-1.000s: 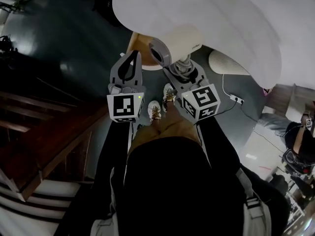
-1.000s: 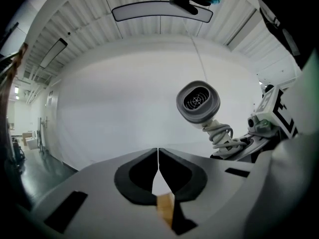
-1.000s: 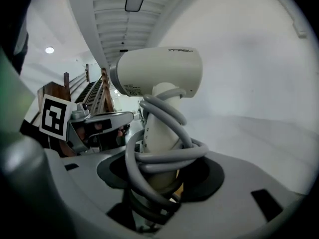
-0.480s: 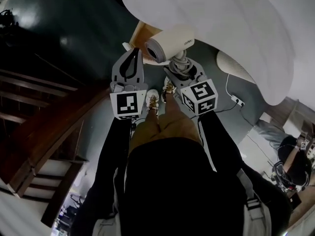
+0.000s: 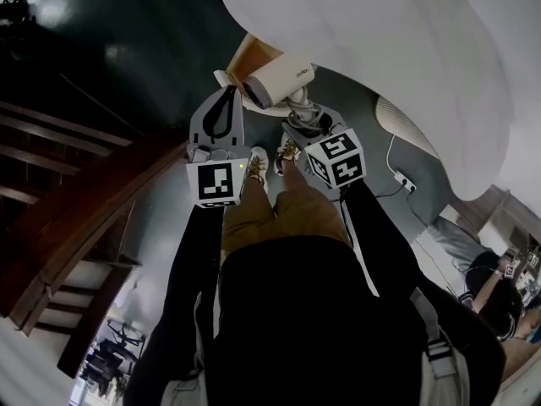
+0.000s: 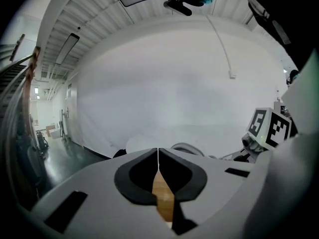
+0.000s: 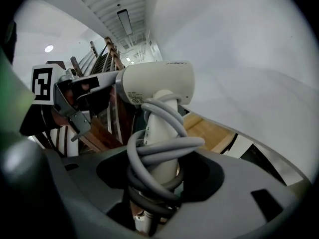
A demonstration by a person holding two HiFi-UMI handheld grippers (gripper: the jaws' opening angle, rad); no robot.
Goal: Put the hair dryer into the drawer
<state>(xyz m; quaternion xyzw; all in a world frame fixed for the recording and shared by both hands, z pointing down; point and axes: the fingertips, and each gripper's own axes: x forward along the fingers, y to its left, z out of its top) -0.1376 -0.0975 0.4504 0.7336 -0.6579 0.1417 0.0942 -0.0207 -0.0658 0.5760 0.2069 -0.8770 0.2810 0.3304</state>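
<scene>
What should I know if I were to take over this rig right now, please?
Left gripper: jaws shut, nothing in them, beside the dryer.
Right gripper: jaws shut on the handle of the hair dryer, cord coiled round it.
Drawer: what looks like it stands open under the white table, just ahead of the dryer.
Done: dryer in hand, at the drawer.
Left: lower it in, release, probably push the drawer shut.
</scene>
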